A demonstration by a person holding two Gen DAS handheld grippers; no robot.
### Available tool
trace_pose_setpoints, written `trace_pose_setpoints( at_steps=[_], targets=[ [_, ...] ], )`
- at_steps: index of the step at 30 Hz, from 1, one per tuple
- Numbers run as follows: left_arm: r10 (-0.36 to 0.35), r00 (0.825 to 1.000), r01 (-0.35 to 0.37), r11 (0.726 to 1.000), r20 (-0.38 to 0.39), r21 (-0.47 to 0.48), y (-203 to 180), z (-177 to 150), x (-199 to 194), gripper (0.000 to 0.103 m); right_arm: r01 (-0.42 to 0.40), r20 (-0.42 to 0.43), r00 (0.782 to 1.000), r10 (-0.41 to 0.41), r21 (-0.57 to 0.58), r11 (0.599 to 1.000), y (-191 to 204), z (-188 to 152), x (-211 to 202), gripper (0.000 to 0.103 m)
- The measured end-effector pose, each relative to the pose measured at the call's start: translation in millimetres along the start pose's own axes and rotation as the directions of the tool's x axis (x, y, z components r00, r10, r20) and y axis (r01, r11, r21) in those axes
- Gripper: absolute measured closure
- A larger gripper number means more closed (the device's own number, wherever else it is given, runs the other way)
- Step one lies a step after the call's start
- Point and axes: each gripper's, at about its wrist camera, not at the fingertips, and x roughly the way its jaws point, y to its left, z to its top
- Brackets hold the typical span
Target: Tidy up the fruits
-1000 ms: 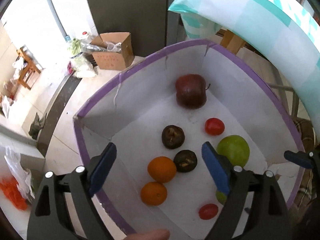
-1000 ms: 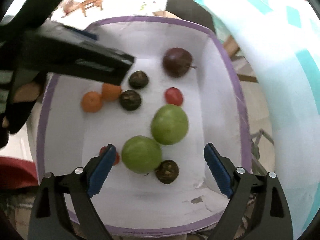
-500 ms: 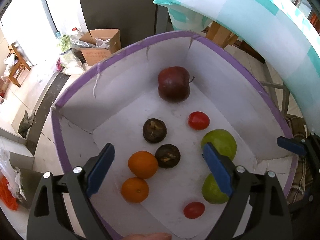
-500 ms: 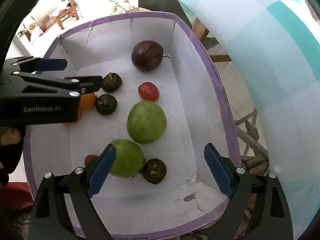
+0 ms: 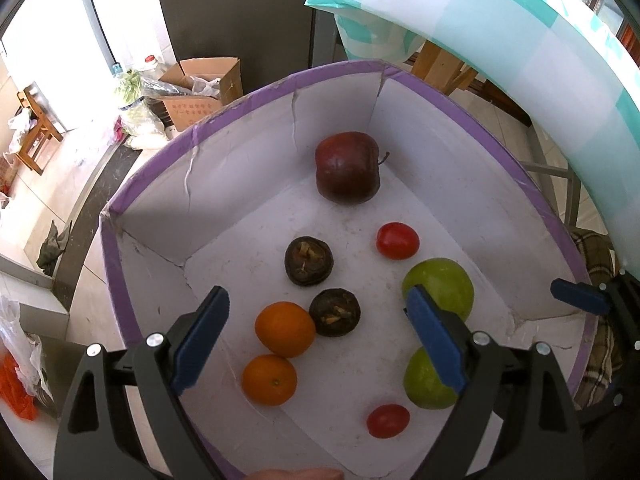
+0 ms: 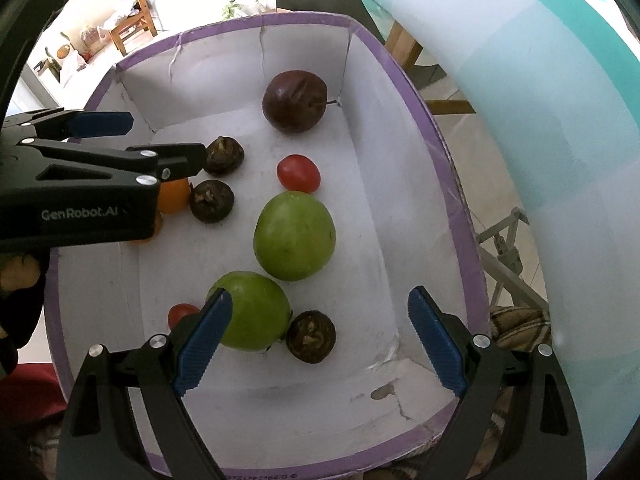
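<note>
A white box with a purple rim (image 5: 248,100) (image 6: 444,152) holds the fruit. In it lie a dark red apple (image 5: 347,168) (image 6: 295,101), two green apples (image 5: 440,286) (image 6: 295,235) (image 6: 250,311), two oranges (image 5: 285,329) (image 5: 269,380), two small red tomatoes (image 5: 397,241) (image 5: 388,421) (image 6: 299,173) and several dark brown fruits (image 5: 308,261) (image 5: 335,312) (image 6: 311,337). My left gripper (image 5: 316,340) is open and empty above the oranges. My right gripper (image 6: 316,340) is open and empty above the near green apple and a brown fruit. The left gripper also shows in the right wrist view (image 6: 120,140).
A teal-and-white checked cloth (image 5: 520,40) (image 6: 540,100) hangs over a table at the right. A cardboard box (image 5: 200,92) and bags stand on the floor beyond the box. A wooden chair (image 6: 132,28) stands far back.
Both grippers have moved back and up over the box, so more of its floor shows. The fruit has not moved. Both grippers stay open.
</note>
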Motion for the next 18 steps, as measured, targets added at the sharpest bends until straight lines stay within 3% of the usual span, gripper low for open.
trace_pose_setpoints(
  at_steps=[18],
  targets=[
    [0.009,1.000,-0.009,1.000,0.004,0.009,-2.9,-0.6,-0.6,0.012,-0.004,-0.017,1.000,0.004,0.010,1.000,0.3,-1.3,5.9,0.016]
  ],
)
